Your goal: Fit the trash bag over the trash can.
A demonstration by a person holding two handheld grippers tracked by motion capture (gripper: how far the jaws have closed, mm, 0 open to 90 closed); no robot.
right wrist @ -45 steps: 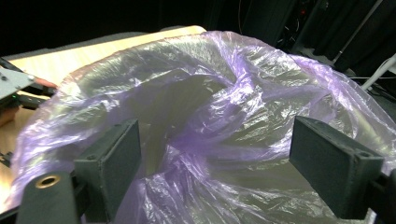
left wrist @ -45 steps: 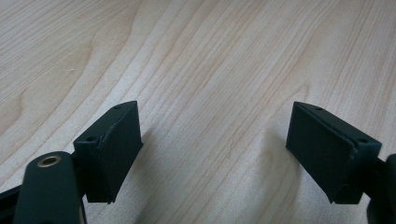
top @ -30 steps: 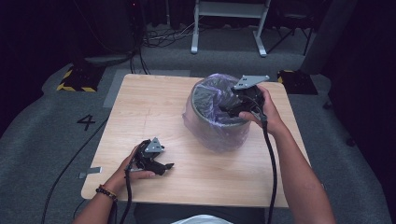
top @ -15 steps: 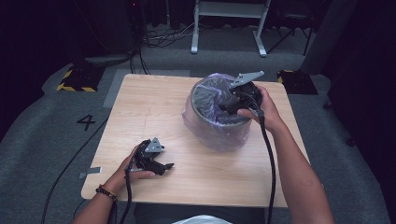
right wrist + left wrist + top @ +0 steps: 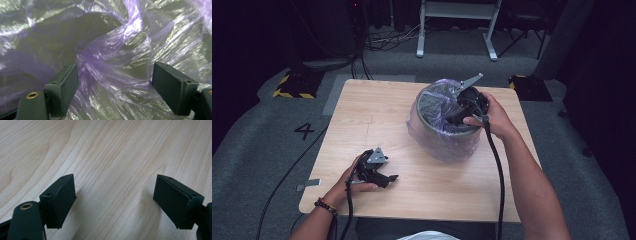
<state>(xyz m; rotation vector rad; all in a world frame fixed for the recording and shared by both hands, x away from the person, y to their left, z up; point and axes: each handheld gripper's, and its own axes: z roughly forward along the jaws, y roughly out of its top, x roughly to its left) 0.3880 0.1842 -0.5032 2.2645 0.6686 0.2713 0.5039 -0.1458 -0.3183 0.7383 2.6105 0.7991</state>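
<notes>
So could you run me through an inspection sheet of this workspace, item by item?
Surface: wooden table, bare pale top.
Job's things: round bin lined with a purple plastic bag, draped over its rim.
Clutter: nothing seen.
Grippers: left hand-held gripper low over the table, jaws open, empty; right hand-held gripper inside the bin, jaws open among crumpled bag plastic.
Cables: black cable trails from the right one; more cables on the floor beyond.
Surroundings: grey carpet marked 4, white frame legs, dark room.

Bin (image 5: 432,107) with its bag (image 5: 439,145) sits right of center on the bench (image 5: 372,115); right claw (image 5: 458,116) inside it, left claw (image 5: 389,177) near the front edge.
</notes>
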